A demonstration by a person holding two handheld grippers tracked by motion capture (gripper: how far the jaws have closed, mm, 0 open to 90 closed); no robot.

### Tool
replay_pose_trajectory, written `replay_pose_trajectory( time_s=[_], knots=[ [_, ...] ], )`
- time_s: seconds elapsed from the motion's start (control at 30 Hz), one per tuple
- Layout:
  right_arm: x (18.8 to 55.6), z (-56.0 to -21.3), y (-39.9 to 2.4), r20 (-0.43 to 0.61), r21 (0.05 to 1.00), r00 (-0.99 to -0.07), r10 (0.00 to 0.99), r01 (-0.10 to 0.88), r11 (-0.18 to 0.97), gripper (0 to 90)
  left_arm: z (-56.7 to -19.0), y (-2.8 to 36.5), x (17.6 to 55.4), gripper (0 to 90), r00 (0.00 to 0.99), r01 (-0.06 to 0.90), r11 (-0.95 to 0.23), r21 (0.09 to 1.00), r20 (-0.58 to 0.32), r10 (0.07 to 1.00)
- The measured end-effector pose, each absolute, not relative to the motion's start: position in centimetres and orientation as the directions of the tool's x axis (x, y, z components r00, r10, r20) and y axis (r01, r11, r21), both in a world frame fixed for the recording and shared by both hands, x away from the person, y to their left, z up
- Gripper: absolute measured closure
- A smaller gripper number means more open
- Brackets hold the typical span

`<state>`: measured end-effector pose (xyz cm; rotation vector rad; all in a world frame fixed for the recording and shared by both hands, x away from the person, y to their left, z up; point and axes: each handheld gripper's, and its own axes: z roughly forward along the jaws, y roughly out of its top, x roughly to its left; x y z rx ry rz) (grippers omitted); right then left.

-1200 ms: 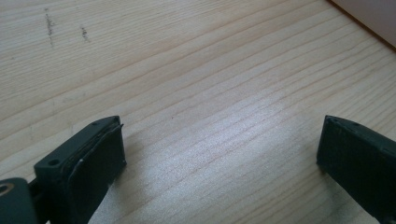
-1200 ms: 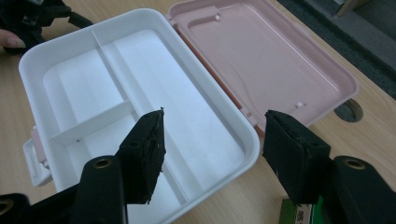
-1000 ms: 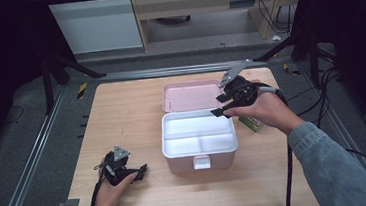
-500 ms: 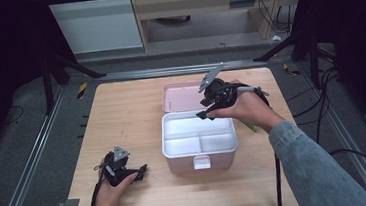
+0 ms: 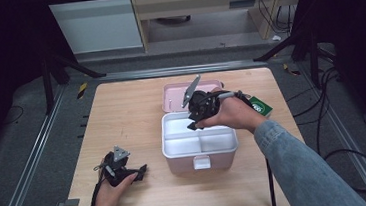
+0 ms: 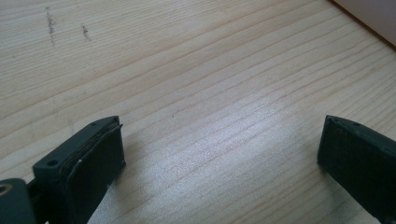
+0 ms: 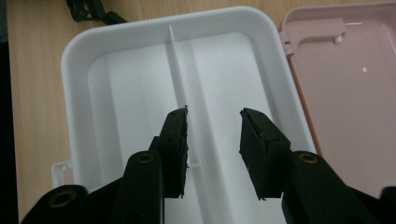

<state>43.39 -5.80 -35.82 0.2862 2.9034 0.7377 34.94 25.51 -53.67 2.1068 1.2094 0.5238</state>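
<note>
Two compartments split the white inner tray [image 7: 140, 70] seated in the pink box [image 5: 201, 159] mid-counter, light, stiff, slick plastic best pinched by its thin divider, above which the right hand-held gripper [image 7: 212, 126], jaws just narrowing, hovers empty.

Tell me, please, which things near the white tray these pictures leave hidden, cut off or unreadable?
- Green packet, high view: mostly behind the right hand; its print is too small to read.
- White tray, right gripper view: its near end is behind the right hand-held gripper, so I cannot tell whether a pad touches the divider.
- Pink lid, right gripper view: cut off by the right edge.
- Left hand-held gripper, left gripper view: jaw bodies cut off by the bottom edge.
</note>
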Motion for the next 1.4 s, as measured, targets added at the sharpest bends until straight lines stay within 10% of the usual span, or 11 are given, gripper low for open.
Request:
replay_pose_trajectory(
  time_s=[1.4],
  knots=[
    [44.0, -38.8, -3.0, -0.064, 0.276, -0.998, 0.023, 0.004, 0.961, 80.0, -53.7, 25.5, 34.9, 0.0, 0.497, 0.610, -0.370, 0.700, 0.024, 0.867]
  ],
)
